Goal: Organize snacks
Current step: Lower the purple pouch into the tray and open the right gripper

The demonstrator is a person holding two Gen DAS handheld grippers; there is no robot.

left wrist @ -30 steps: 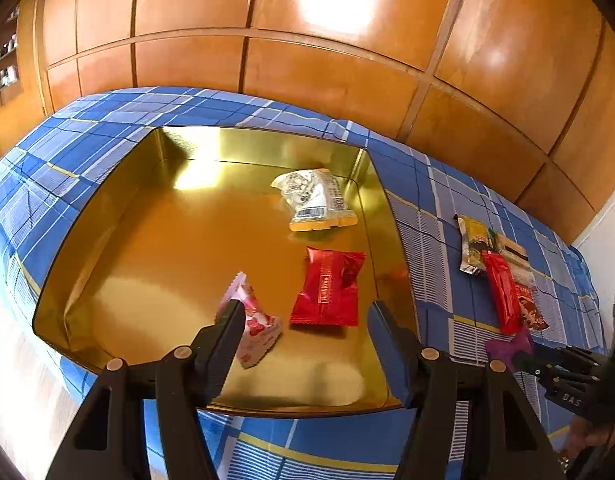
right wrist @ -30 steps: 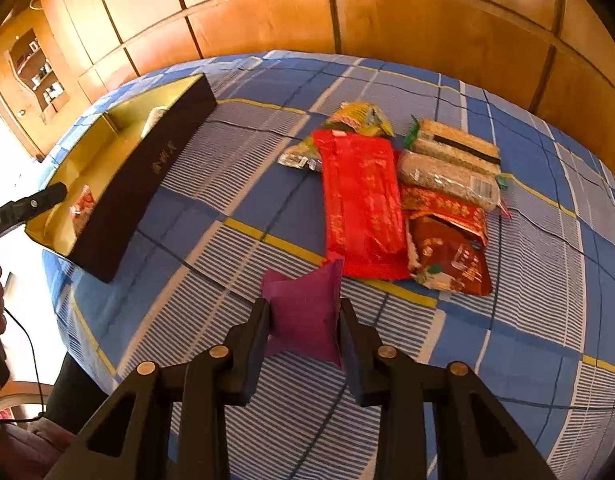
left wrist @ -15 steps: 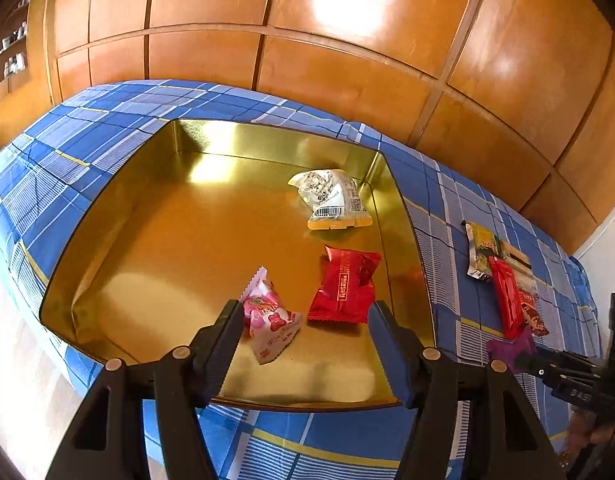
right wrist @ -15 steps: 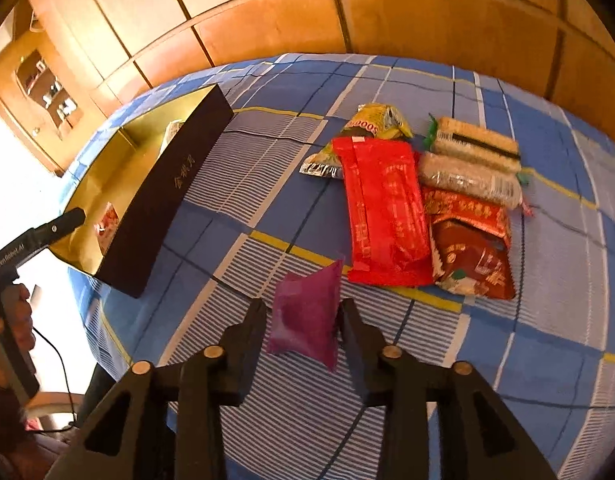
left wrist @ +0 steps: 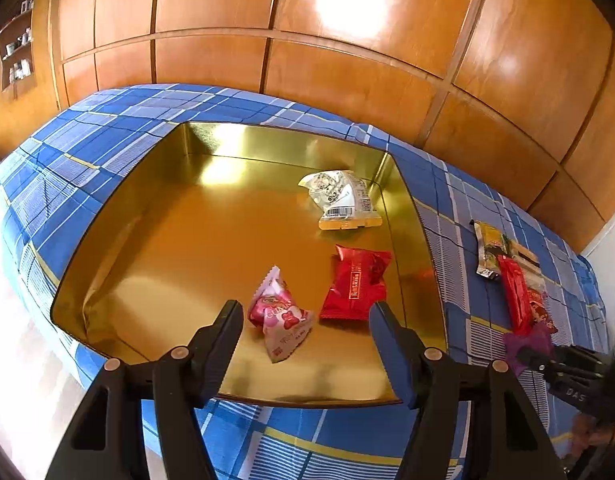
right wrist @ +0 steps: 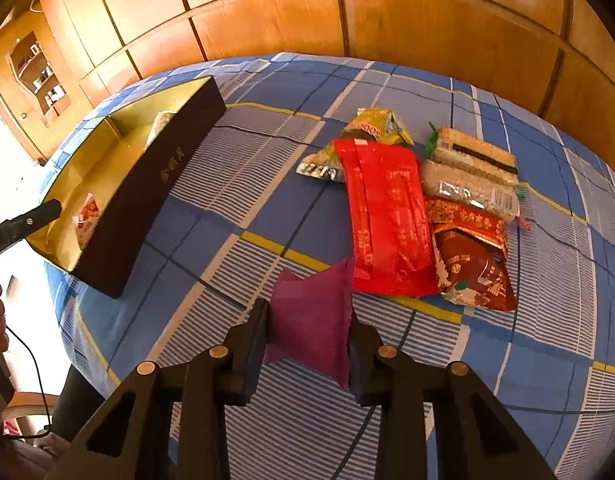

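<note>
A gold-lined box (left wrist: 267, 140) lies on the blue checked cloth. It holds a pink snack (left wrist: 281, 320), a red snack (left wrist: 357, 284) and a clear white packet (left wrist: 341, 198). My left gripper (left wrist: 305, 312) hovers open over the box's near side, with nothing between its fingers. My right gripper (right wrist: 309, 320) has a purple packet (right wrist: 313, 300) between its pads. Its jaws are closing and press on the packet, just above the cloth. The box's dark outer wall (right wrist: 155, 184) is to its left. From the left wrist view the purple packet (left wrist: 525, 344) shows at the far right.
A pile of snacks lies beyond the right gripper: a long red packet (right wrist: 387, 216), a yellow packet (right wrist: 371, 124), a dark red packet (right wrist: 471, 264) and grain bars (right wrist: 471, 176). Wooden panels stand behind the cloth. A hand and a cable are at the left edge.
The right gripper still has the purple packet, and its jaws have shifted slightly on it. In the left view the pink snack now shows more fully between the open fingers.
</note>
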